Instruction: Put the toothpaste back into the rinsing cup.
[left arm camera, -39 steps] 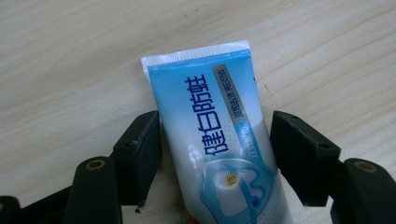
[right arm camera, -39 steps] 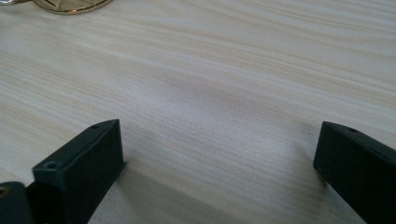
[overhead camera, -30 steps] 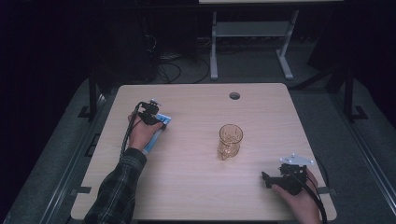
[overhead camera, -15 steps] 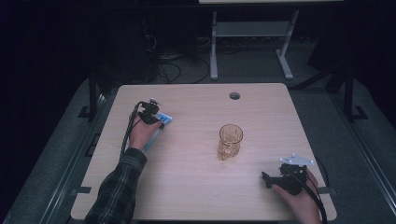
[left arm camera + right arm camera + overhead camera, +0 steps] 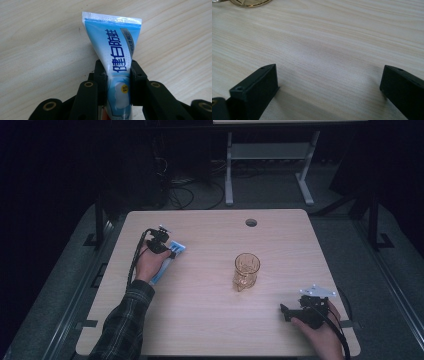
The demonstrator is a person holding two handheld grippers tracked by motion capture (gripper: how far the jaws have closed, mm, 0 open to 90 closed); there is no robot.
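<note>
A blue and white toothpaste tube (image 5: 175, 251) lies on the left side of the wooden table (image 5: 210, 330), its flat crimped end (image 5: 112, 20) pointing away from my left gripper (image 5: 167, 251). The left gripper's jaws have just been closing and its pads (image 5: 137, 75) now press on both sides of the tube (image 5: 117, 47). An amber glass mug (image 5: 246, 270) stands upright at mid-table. My right gripper (image 5: 286, 312) rests near the front right edge, jaws wide apart over bare wood, nothing between them (image 5: 329, 77).
The mug's base (image 5: 249, 2) shows at the top left of the right gripper view. A round cable hole (image 5: 251, 222) sits near the table's far edge. Beyond the table are a metal stand (image 5: 265, 165) and floor cables (image 5: 180, 190).
</note>
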